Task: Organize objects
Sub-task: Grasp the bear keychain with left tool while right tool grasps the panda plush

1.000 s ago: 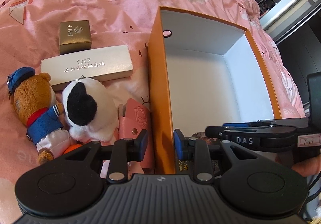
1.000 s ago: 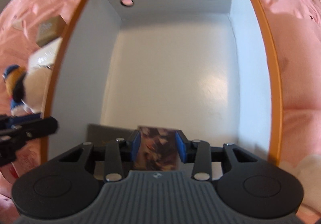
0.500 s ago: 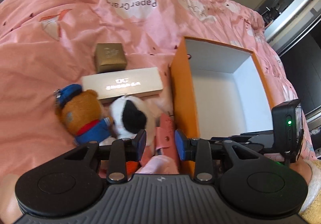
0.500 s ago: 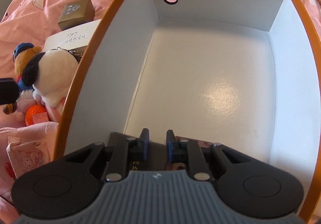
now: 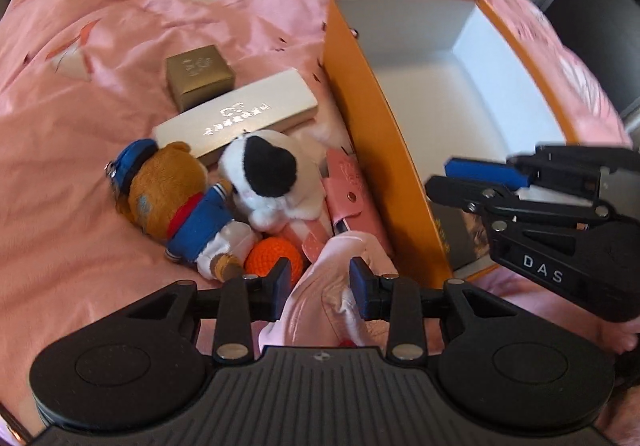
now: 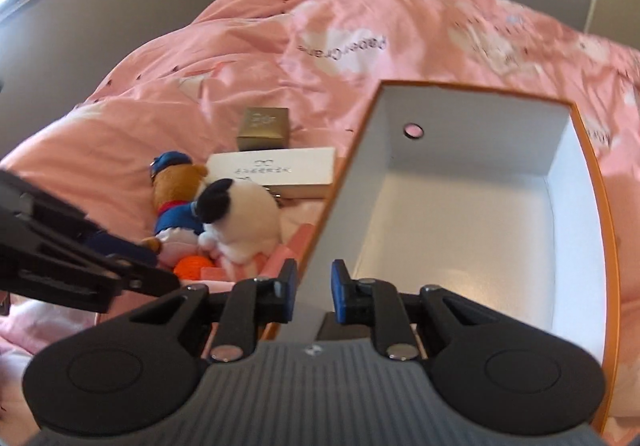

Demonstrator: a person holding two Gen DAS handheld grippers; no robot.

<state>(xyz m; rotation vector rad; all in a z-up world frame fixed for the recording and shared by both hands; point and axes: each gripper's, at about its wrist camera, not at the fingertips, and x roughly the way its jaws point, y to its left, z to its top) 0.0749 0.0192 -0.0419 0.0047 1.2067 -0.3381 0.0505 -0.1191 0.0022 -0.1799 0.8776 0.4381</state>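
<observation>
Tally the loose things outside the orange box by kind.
Plush toys: 2, bear, dog
Small boxes: 2, gold, white
Pink pouch: 1
Orange ball: 1
Total: 6

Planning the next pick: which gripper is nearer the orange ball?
Left. The left gripper hovers right beside the orange ball; the right gripper sits over the box wall.

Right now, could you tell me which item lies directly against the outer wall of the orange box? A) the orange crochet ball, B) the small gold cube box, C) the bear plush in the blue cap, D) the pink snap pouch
D: the pink snap pouch lies along the outer wall of the orange box, while the gold cube box, bear plush and crochet ball sit farther out on the pink duvet.
</observation>
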